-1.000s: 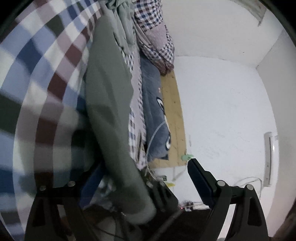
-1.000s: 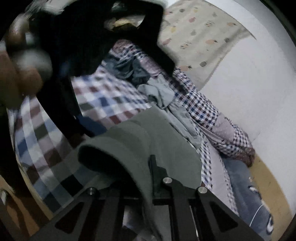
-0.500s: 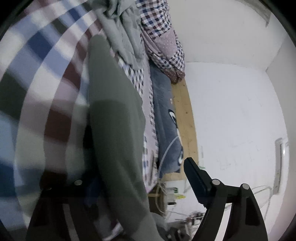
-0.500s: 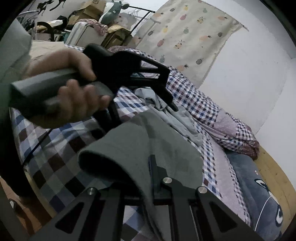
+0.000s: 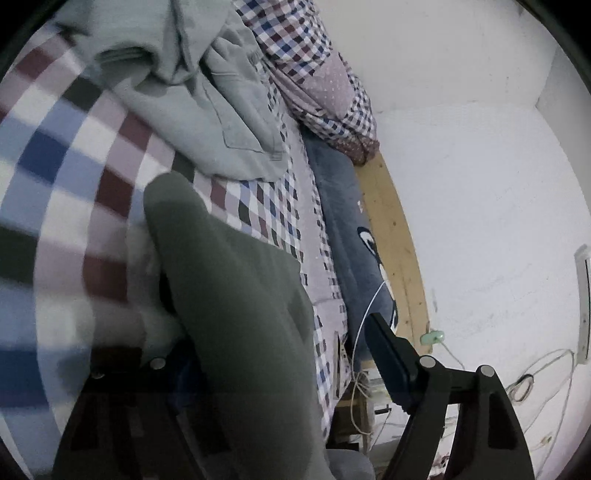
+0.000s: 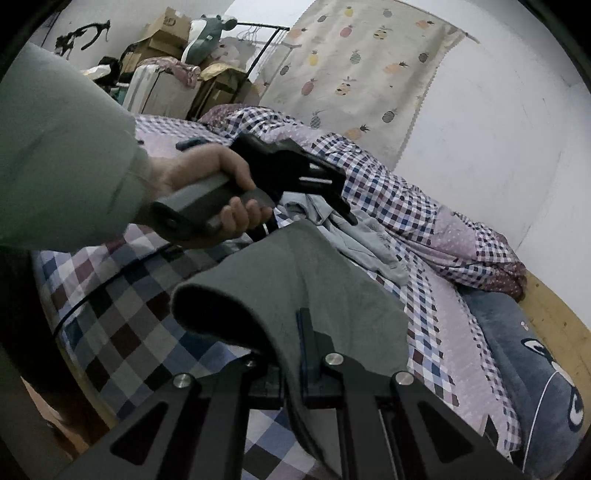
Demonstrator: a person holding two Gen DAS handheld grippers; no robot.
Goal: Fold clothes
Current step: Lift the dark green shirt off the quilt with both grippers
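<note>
The right gripper (image 6: 295, 354) is pinched tight on a fold of the dark green garment (image 6: 295, 273), whose cloth rises from between the fingers and drapes forward over the checked bedsheet (image 6: 122, 306). One edge of the garment curls over into a dark hollow on the side toward the bed's near edge; the far end of it runs up toward the left gripper (image 6: 332, 192), which a hand (image 6: 210, 192) in a pale green sleeve (image 6: 55, 158) holds by its grey handle just above the cloth.

From the left wrist view, the left gripper (image 5: 280, 354) stands spread wide: one finger (image 5: 388, 354) hangs free in the air over the bed's far side, and the garment (image 5: 236, 314) covers the other finger, so I cannot tell whether cloth is pinned against it.

Beyond the garment lies a crumpled pale grey-green piece of clothing (image 5: 207, 110), just beside a bunched checked quilt (image 6: 424, 214) along the wall. Between the two garments the bedsheet is bare, and so is the strip toward the near edge. A blue cushion (image 6: 524, 354) lies along the wooden bed frame (image 5: 395, 236) against the white wall (image 5: 480, 184). Cardboard boxes (image 6: 166, 29) stack up in the far corner; any print on them is too small to read.
</note>
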